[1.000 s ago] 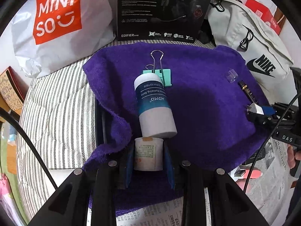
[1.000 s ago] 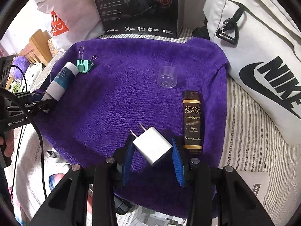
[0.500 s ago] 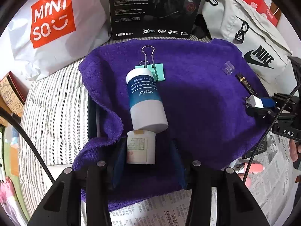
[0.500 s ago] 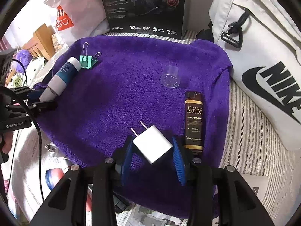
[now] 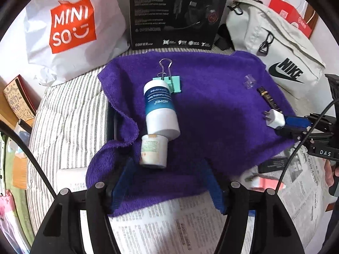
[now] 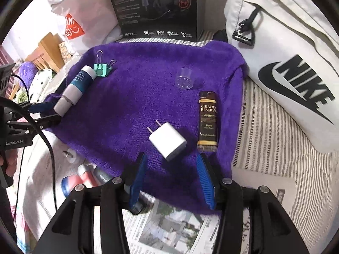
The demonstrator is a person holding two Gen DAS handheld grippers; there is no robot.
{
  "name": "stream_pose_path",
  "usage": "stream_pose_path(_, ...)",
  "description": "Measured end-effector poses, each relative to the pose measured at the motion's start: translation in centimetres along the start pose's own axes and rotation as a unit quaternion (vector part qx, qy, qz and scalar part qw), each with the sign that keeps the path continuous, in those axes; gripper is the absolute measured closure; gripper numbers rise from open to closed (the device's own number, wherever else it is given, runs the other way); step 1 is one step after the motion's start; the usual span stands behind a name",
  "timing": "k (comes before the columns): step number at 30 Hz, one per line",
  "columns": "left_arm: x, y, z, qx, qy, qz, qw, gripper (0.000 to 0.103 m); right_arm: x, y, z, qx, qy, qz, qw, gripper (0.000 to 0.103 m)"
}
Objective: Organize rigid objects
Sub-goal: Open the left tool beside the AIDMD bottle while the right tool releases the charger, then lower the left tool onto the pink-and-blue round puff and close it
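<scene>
Plush purple towel (image 6: pixel 135 97) bears boxy white charger (image 6: pixel 168 141), cylindrical jar (image 5: pixel 153 152).

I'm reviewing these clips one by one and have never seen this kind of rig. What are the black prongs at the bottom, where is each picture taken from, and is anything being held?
There is no robot here: a person holds a two-finger gripper in each hand, and each carries a fisheye camera looking forward along its blue-padded fingers. One picture is from the left gripper, the other from the right gripper. Both are open and hold nothing. On the purple towel lie a small white jar touching a white and blue tube, a green binder clip, a white charger plug, a brown Grand Reserve bottle and a clear plastic cap.
</scene>
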State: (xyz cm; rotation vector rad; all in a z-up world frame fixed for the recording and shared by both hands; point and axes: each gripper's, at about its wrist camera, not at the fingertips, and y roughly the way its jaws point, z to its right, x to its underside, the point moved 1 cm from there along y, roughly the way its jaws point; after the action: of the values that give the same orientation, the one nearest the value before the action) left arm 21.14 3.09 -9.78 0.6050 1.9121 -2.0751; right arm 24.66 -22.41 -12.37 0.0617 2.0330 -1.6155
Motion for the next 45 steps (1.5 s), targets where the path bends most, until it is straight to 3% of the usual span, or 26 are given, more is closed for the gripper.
stream_pose_path(16, 3.8, -3.8, 5.9, 0.033, 0.058, 0.032, 0.9972, 0.037, 4.1, -4.7, 0.3, 0.008, 0.029, 0.045, 0.999, 0.054)
stream_pose_path(30, 6.3, -1.4, 9.5, 0.066, 0.099, 0.014, 0.9928, 0.037, 9.8, -6.5, 2.3, 0.01, 0.079, 0.051, 0.995, 0.05)
stream_pose_path(45, 6.3, 0.0, 11.4, 0.046, 0.148, 0.015, 0.9878, 0.037, 12.0, -6.4, 2.4, -0.005, 0.096, 0.049, 0.994, 0.047)
